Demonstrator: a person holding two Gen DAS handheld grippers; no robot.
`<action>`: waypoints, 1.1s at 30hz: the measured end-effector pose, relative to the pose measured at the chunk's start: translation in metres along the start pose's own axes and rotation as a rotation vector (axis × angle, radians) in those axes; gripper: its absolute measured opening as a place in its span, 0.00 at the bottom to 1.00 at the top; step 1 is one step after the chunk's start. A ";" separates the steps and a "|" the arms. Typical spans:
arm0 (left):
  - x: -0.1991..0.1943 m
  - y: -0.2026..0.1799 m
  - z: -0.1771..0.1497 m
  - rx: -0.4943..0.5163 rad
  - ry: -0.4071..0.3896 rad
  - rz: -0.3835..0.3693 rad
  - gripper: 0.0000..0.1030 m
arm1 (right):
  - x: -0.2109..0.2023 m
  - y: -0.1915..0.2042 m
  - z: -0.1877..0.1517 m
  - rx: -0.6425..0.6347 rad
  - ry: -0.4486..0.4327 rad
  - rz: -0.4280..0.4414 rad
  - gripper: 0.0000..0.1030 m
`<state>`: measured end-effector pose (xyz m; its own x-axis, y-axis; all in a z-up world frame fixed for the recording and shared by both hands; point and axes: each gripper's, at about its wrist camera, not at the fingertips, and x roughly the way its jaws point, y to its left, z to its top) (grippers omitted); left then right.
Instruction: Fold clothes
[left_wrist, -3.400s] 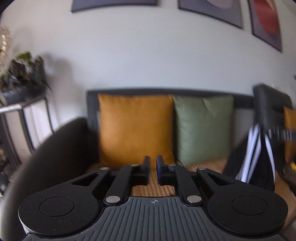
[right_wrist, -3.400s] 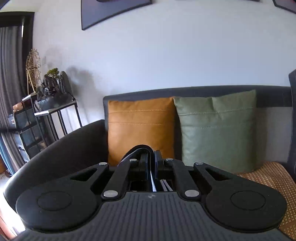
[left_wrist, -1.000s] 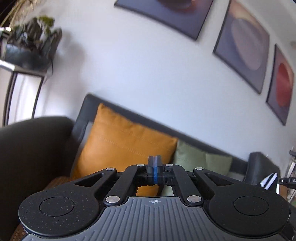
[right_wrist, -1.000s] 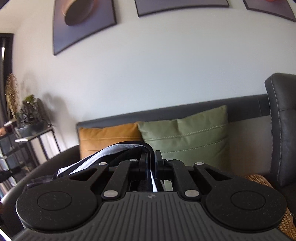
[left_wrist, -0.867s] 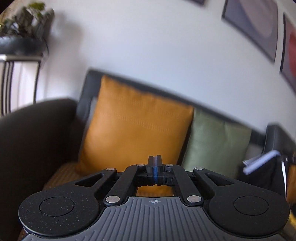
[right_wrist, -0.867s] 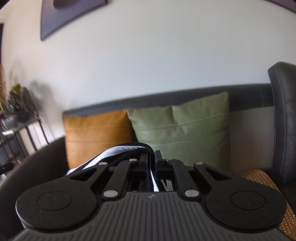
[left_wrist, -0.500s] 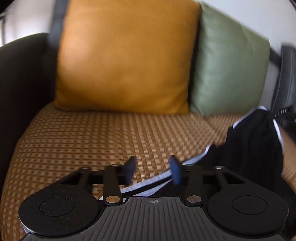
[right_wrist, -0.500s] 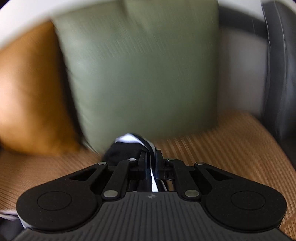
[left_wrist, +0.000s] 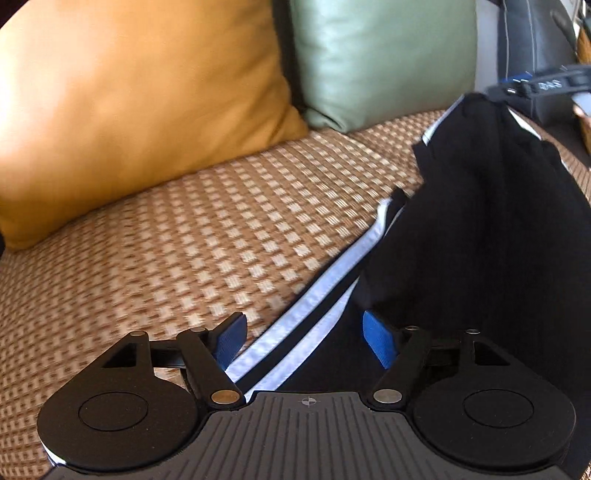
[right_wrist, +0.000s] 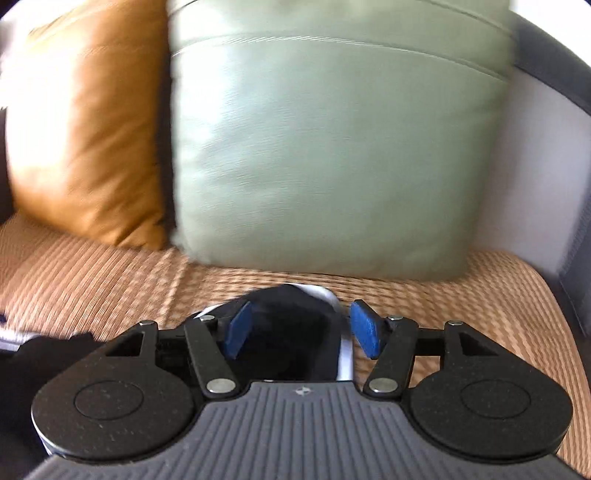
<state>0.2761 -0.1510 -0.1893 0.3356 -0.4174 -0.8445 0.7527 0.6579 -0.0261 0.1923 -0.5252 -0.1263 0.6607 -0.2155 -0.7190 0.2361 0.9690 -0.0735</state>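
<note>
only blurred lettering tops the black garment (left_wrist: 491, 221)

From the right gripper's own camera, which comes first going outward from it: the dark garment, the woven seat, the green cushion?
1. Dark garment: lies between the open fingers of the right gripper.
2. Woven seat: spreads just beyond and beneath.
3. Green cushion: farthest, straight ahead, standing at the seat's back.
</note>
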 end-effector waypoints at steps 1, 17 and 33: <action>0.000 -0.002 -0.001 0.006 -0.003 -0.001 0.77 | 0.007 0.009 0.004 -0.039 0.003 0.005 0.63; -0.001 -0.017 -0.009 0.097 -0.072 -0.019 0.10 | 0.098 0.066 0.003 -0.331 0.332 0.151 0.37; -0.024 0.036 0.056 -0.136 -0.370 0.426 0.08 | 0.024 0.091 0.056 -0.174 -0.255 0.014 0.10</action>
<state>0.3272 -0.1528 -0.1400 0.7868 -0.2735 -0.5533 0.4366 0.8802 0.1858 0.2700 -0.4490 -0.1113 0.8255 -0.2044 -0.5260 0.1147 0.9734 -0.1982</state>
